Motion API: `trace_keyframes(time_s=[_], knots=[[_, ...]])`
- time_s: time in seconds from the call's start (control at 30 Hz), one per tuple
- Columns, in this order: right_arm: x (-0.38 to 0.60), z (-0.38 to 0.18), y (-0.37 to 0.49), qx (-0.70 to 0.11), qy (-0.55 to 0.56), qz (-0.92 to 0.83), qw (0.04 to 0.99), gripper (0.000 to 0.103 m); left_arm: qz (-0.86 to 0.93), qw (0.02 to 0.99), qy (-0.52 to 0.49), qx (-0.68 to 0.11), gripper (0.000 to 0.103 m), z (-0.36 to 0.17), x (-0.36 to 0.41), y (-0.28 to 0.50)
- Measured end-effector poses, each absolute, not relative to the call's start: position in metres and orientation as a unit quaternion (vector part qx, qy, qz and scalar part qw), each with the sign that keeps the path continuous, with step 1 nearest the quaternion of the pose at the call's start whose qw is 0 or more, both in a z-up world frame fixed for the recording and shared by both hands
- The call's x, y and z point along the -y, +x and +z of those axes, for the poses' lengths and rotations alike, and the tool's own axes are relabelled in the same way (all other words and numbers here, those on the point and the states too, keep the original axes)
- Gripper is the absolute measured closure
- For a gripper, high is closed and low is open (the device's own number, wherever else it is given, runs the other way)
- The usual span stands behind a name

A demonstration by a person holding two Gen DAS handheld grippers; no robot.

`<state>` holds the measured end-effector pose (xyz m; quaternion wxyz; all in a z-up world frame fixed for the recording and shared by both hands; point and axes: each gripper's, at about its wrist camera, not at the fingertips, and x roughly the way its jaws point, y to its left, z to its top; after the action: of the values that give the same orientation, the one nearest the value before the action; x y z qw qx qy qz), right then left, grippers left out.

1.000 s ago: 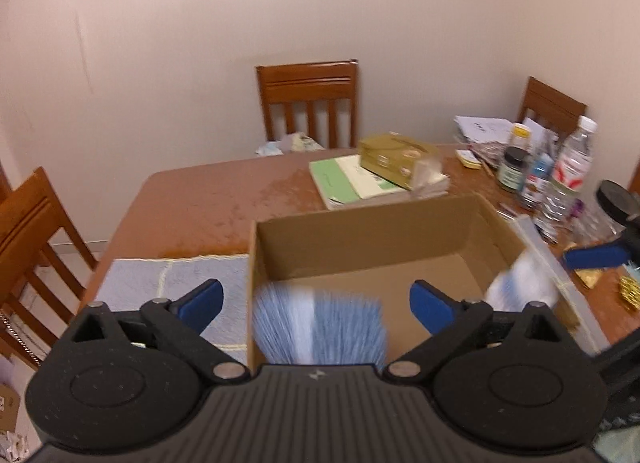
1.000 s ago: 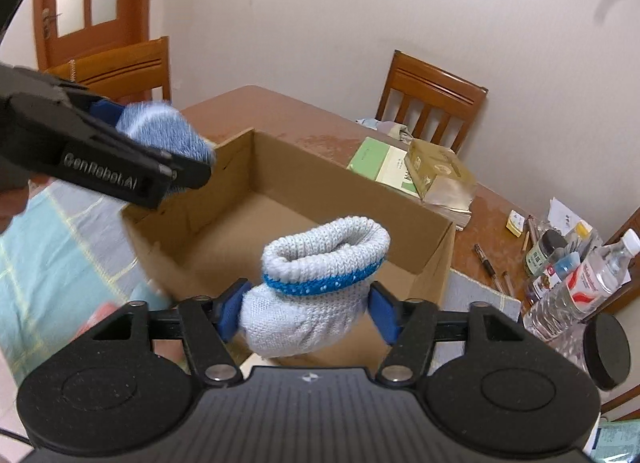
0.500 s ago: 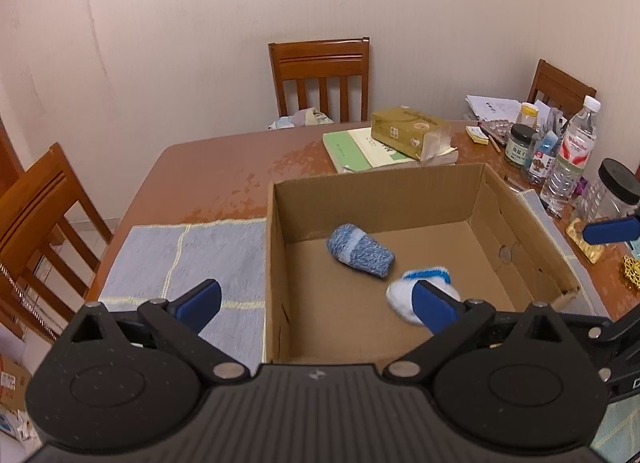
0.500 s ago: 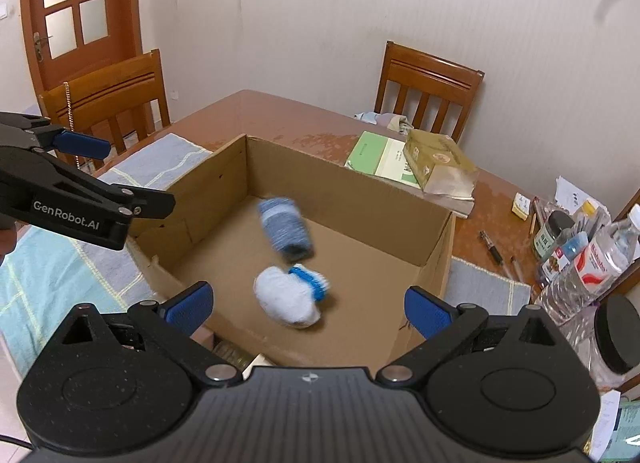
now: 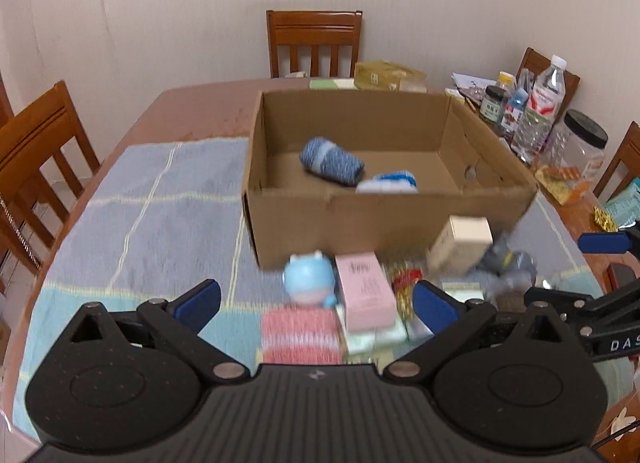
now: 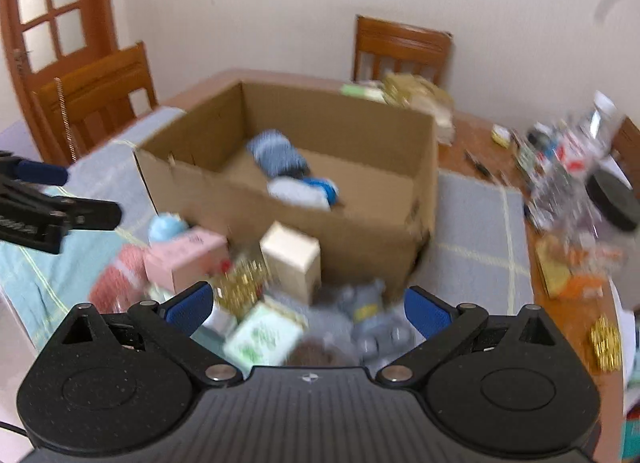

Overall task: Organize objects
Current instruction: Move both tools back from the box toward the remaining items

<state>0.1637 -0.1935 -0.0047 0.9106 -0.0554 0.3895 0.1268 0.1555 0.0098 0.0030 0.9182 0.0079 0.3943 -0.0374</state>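
Observation:
An open cardboard box stands on the table with a blue rolled sock and a white sock with a blue cuff inside. In front of it lies a pile: a pale blue doll with a pink knitted body, a pink box, a cream box, a green-patterned box, gold tinsel and a grey soft toy. My left gripper hangs open above the doll and pink box. My right gripper is open over the pile's right part.
Wooden chairs ring the table. Bottles and jars crowd the right side, with books and a gold packet behind the box. A blue-grey checked cloth covers the near table.
Both socks were let go and now lie in the box. Both grippers pulled back and down from over the box to the pile in front of it; the right jaws opened wide.

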Motion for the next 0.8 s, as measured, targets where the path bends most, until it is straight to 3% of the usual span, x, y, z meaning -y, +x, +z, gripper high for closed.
trace_keyframes(time_s=[0.8], knots=[[0.218, -0.059, 0.117, -0.467, 0.014, 0.077, 0.881, 0.000, -0.094, 0.893, 0.025, -0.439, 0.001, -0.034, 0.009, 0.104]])
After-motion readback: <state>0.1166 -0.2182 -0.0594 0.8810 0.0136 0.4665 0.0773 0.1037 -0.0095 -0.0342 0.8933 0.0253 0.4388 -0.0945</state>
